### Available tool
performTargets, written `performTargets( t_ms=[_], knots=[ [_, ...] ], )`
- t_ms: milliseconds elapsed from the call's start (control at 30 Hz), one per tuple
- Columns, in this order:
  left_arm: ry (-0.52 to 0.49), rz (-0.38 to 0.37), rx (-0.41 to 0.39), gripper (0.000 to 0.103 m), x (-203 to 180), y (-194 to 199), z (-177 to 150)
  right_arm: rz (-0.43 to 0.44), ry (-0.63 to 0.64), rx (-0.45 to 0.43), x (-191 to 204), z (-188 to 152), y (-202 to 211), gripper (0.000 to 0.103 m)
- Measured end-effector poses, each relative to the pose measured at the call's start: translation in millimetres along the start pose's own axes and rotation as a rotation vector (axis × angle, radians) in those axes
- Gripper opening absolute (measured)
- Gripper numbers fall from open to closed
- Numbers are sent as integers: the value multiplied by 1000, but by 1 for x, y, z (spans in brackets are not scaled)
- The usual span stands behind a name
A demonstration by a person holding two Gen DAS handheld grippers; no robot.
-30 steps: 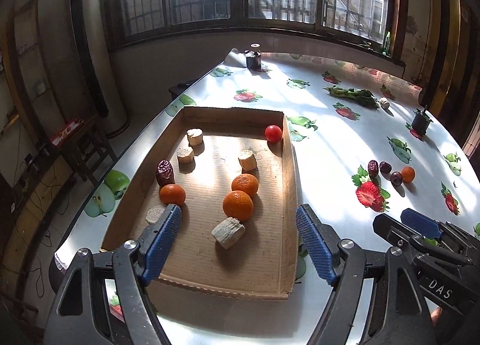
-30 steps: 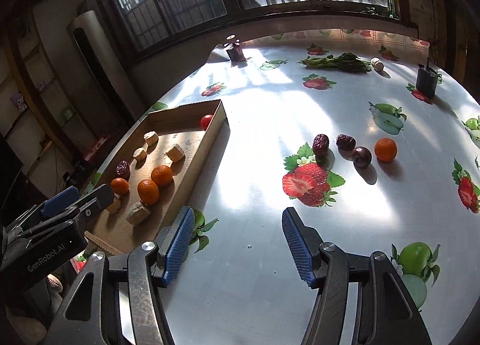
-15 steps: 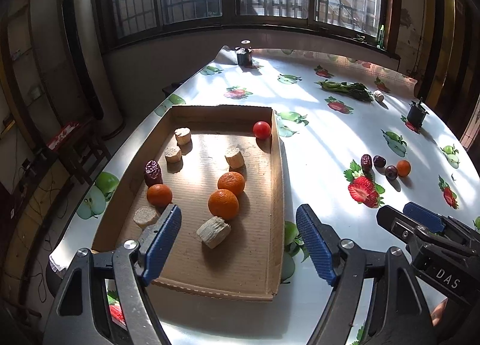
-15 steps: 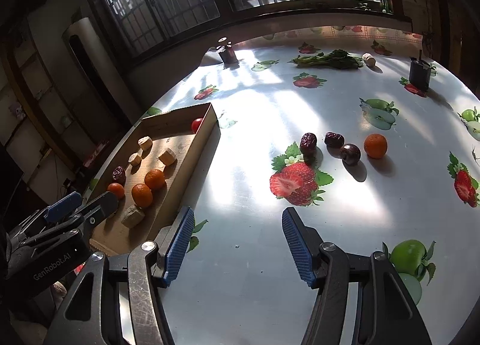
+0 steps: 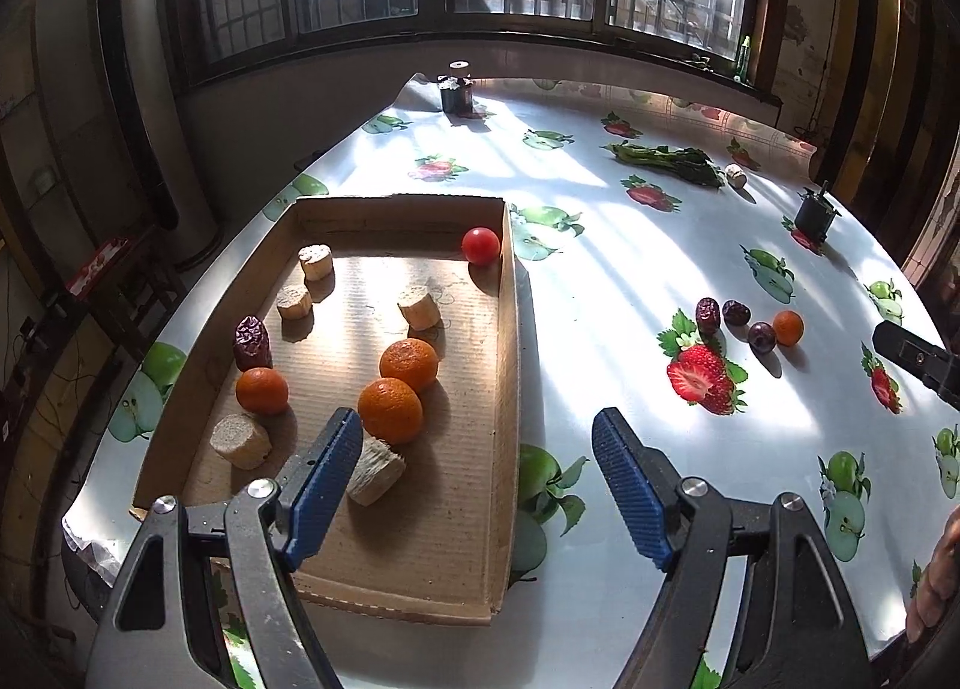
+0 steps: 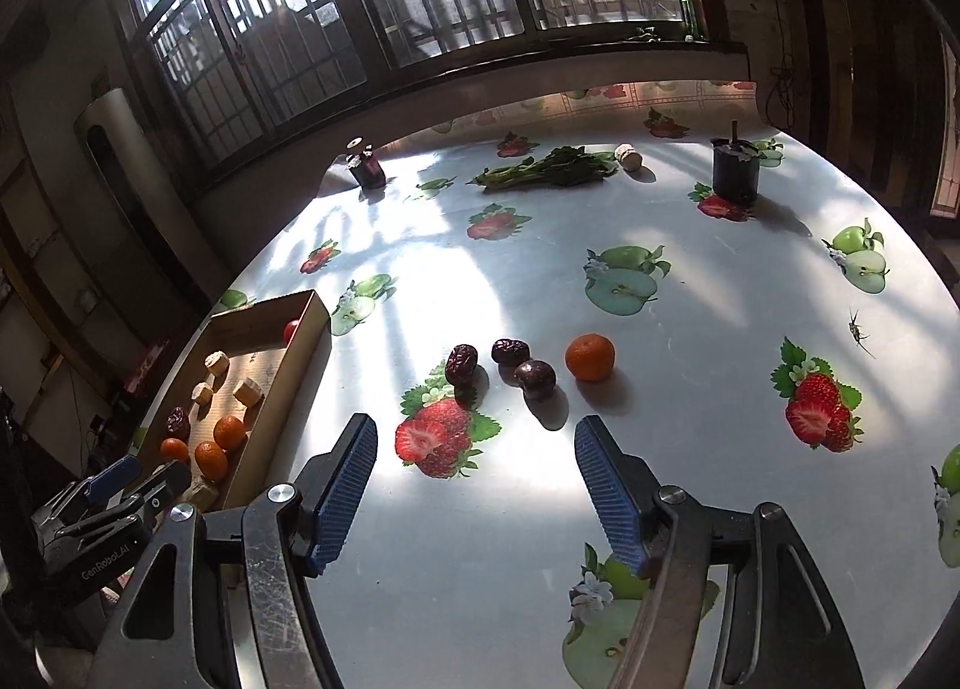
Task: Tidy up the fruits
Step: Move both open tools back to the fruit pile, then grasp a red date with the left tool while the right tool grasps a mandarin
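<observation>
**Right tool lines up on the loose fruits**

The step in hand seems to be the reach for a fruit that is not yet in the cardboard tray [image 5: 507, 389]. The right tool [image 6: 474, 485] hangs above the desk [image 6: 690, 281] with its jaws wide and nothing between them. Ahead of it, a little beyond the fingertips, four fruits lie in a row: a red date [image 6: 461, 363], a second dark date [image 6: 510, 351], a dark plum [image 6: 535, 378] and a small orange [image 6: 590, 356]. The plum is nearest to the gap of the jaws, so I judge that the next move is to go forward and down and close on it gently, because it can roll.

The left tool [image 5: 477, 485] is also wide and empty, over the near right edge of the tray, where oranges [image 5: 390, 410] and pale cut pieces [image 5: 240, 440] already lie.
</observation>
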State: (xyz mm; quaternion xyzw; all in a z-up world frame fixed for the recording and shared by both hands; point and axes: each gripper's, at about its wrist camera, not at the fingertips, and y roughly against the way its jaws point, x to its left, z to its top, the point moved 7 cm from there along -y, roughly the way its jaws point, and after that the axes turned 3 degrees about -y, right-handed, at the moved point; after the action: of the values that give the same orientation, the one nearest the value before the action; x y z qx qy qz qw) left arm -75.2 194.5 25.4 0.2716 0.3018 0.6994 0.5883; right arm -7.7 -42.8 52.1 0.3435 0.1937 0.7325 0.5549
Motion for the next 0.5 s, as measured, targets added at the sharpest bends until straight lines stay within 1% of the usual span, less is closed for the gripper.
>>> performTargets(
  t_ms=[67,100,200,300,367,433,500],
  knots=[
    [-8,-22,12,78,-9,-6,0,-56,10,7,-20,7,-1,74],
    [-14,-35,17,78,-15,-8,0,-69,8,14,-29,9,-2,74],
    [-42,-96,40,78,-35,-15,4,-94,-10,42,-51,18,-10,74],
    [-66,-160,57,78,-54,-21,17,-110,-24,77,-63,25,-28,74],
    [-74,-184,65,78,-65,-26,29,-111,-22,93,-65,29,-44,74],
    [-77,-203,61,78,-75,-33,42,-94,-21,112,-64,30,-63,74],
    [-80,-207,68,78,-85,-45,53,-72,-32,130,-62,28,-80,73]
  ],
)
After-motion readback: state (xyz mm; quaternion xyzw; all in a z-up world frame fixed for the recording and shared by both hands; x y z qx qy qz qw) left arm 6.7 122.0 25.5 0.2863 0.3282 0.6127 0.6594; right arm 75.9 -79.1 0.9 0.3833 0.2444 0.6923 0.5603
